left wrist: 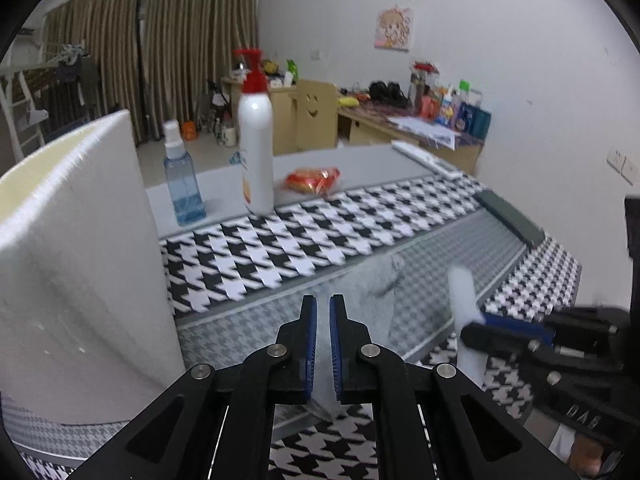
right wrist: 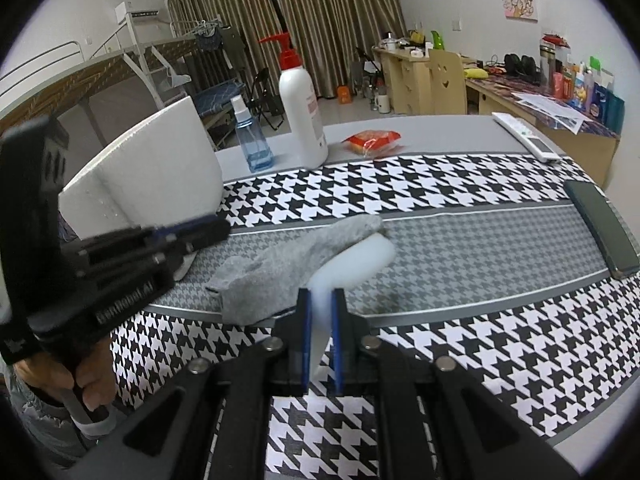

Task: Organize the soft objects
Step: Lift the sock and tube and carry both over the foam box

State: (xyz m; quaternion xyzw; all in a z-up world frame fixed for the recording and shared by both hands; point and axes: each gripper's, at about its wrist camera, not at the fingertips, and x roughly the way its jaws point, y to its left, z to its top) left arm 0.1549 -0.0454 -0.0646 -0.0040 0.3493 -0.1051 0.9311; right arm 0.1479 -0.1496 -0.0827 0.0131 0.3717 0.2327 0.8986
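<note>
A grey sock (right wrist: 280, 264) lies on the houndstooth tablecloth (right wrist: 460, 344); in the left wrist view the sock (left wrist: 376, 292) lies just beyond my left gripper (left wrist: 323, 308). The left gripper's jaws are nearly closed, a narrow gap between them, with the sock's near end in that gap. My right gripper (right wrist: 321, 300) is shut on a white foam piece (right wrist: 352, 260), held above the cloth beside the sock. The right gripper (left wrist: 476, 330) and foam piece (left wrist: 464, 300) also show at right in the left wrist view. A white foam box (left wrist: 80, 248) stands at left.
A white pump bottle (right wrist: 302, 116), a blue spray bottle (right wrist: 250, 140) and a red snack packet (right wrist: 372, 140) stand at the table's far side. A white remote (right wrist: 524, 136) and a dark phone (right wrist: 600, 224) lie at right. Desks and a bunk bed stand behind.
</note>
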